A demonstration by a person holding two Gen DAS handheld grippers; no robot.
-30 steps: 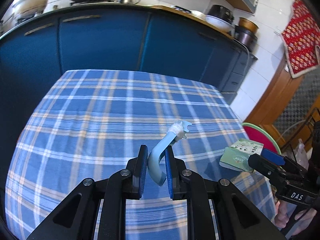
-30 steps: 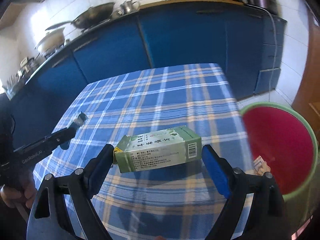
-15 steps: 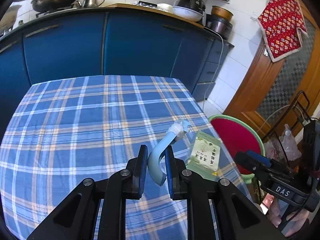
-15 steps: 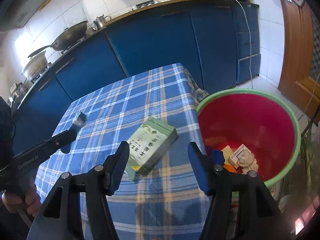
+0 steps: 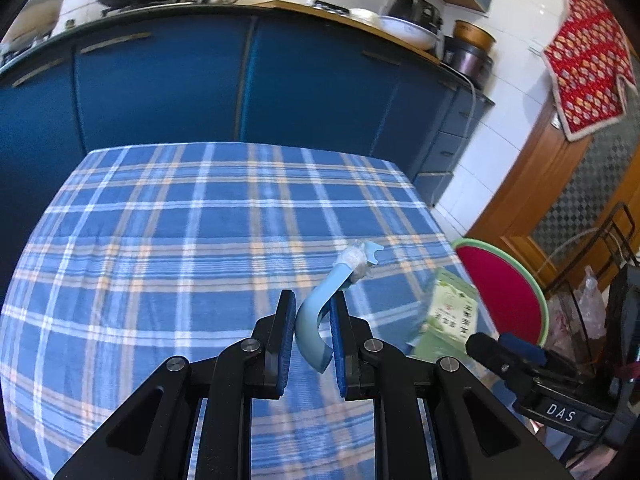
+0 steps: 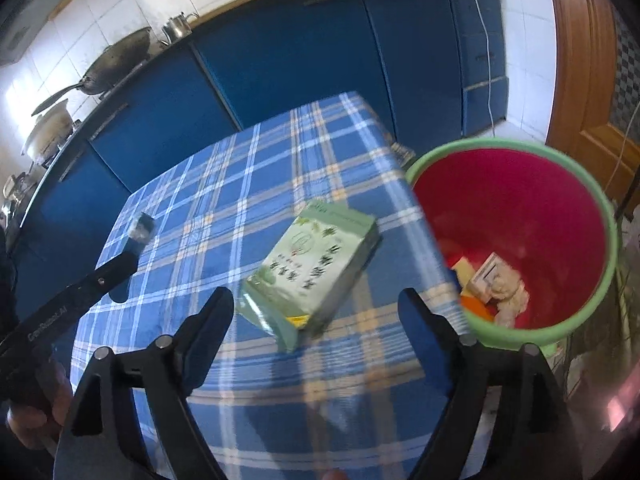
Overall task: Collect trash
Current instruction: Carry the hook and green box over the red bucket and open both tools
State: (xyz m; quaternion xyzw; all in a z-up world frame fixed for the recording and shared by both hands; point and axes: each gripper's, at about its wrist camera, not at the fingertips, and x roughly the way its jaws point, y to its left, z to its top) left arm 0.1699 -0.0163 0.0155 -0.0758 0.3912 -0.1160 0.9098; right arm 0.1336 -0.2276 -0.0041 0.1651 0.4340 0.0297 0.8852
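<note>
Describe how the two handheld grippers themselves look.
Both are black, angular frames with silver pivot screws. The left gripper has flat blue finger pads. The right gripper shows dark blue pads and white "DAS" lettering; the left's side reads "GenRobot.AI".

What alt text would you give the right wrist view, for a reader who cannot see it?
The open right gripper hovers over a green box lying on a blue plaid tablecloth. Beside the table stands a red bin with a green rim, already holding some trash; blue kitchen cabinets fill the background.
</note>
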